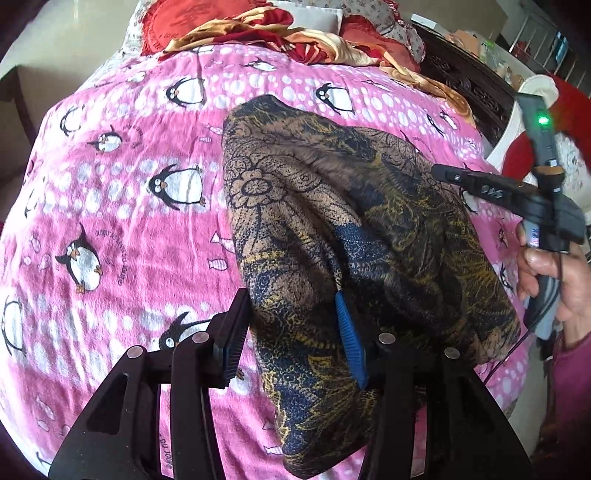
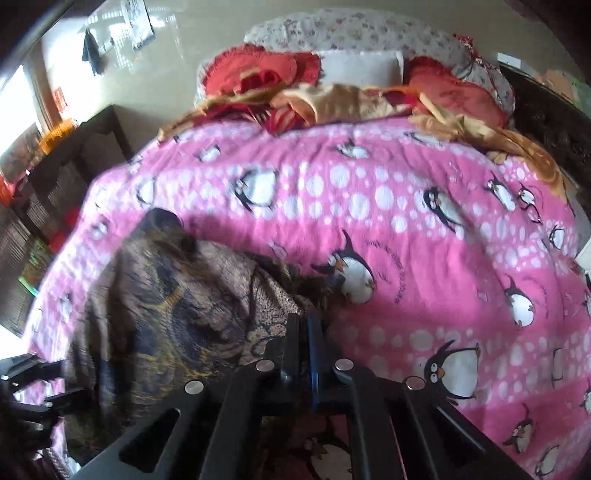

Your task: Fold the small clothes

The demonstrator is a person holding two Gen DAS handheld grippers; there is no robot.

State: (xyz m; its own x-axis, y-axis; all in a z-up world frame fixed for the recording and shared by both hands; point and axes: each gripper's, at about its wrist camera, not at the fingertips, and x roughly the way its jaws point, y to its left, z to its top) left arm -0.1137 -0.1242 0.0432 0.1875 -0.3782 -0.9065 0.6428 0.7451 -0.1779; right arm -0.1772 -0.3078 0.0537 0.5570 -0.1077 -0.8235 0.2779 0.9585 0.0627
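A dark brown, blue and gold patterned garment (image 1: 332, 229) lies bunched on the pink penguin blanket (image 1: 129, 184). My left gripper (image 1: 291, 336) is open, its fingers wide apart, with the garment's near edge lying between them against the blue pad (image 1: 351, 343). My right gripper (image 2: 303, 328) is shut on the garment's (image 2: 177, 314) right edge. In the left wrist view the right gripper (image 1: 443, 173) shows at the garment's right side, held by a hand (image 1: 546, 273).
Red and gold bedding and pillows (image 1: 258, 26) are piled at the far end of the bed. A dark carved headboard (image 1: 472, 85) runs along the right. Dark furniture (image 2: 74, 155) stands left of the bed.
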